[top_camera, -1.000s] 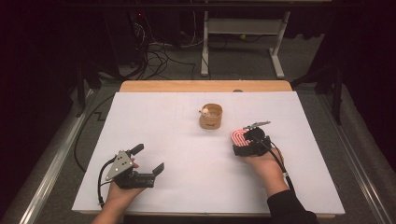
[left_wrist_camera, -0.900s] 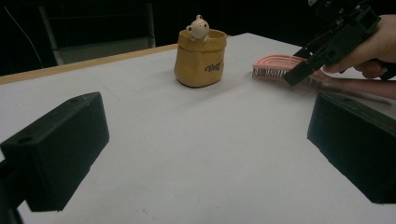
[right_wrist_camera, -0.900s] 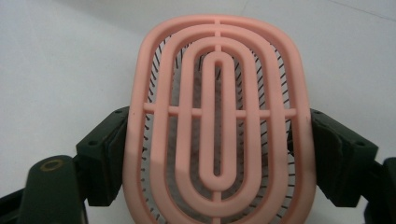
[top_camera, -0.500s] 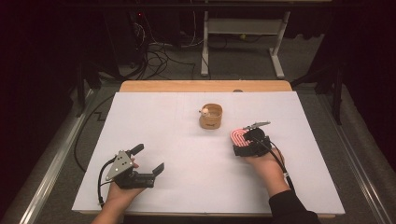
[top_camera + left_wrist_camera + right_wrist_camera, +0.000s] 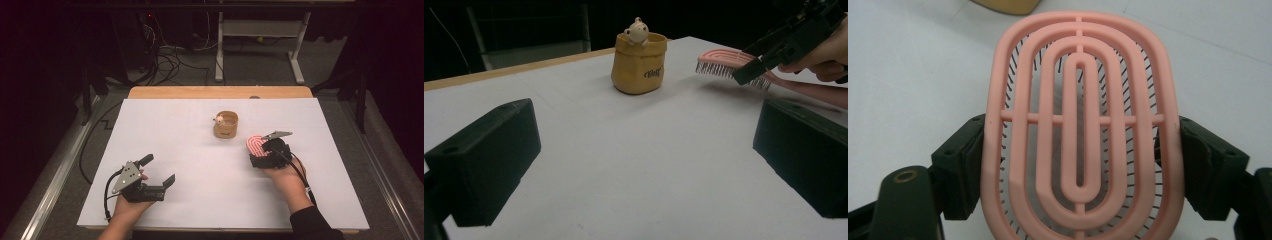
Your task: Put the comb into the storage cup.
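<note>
A pink vented hairbrush (image 5: pixel 1080 125) lies crosswise between my right gripper's (image 5: pixel 1080 150) black pads (image 5: pixel 963 165), which press on both its long sides. In the high view that brush (image 5: pixel 255 145) is held just above the white table cover, bristles down, right of centre, with the right gripper (image 5: pixel 262 152) shut on it. A tan pouch-shaped pot (image 5: pixel 225 125) with a small bear figure (image 5: pixel 219 119) on its rim stands just beyond, to the left. My left gripper (image 5: pixel 159 169) rests open at the near left, nothing between its jaws. In its own view the pot (image 5: pixel 639 62) and brush (image 5: pixel 724 62) lie ahead.
A white sheet (image 5: pixel 175 130) covers the table, with a strip of bare wood (image 5: pixel 220 92) along the far edge. Metal rails (image 5: pixel 55 180) run along both sides. Cables (image 5: pixel 165 55) and a white desk frame (image 5: pixel 260 30) are on the floor beyond.
</note>
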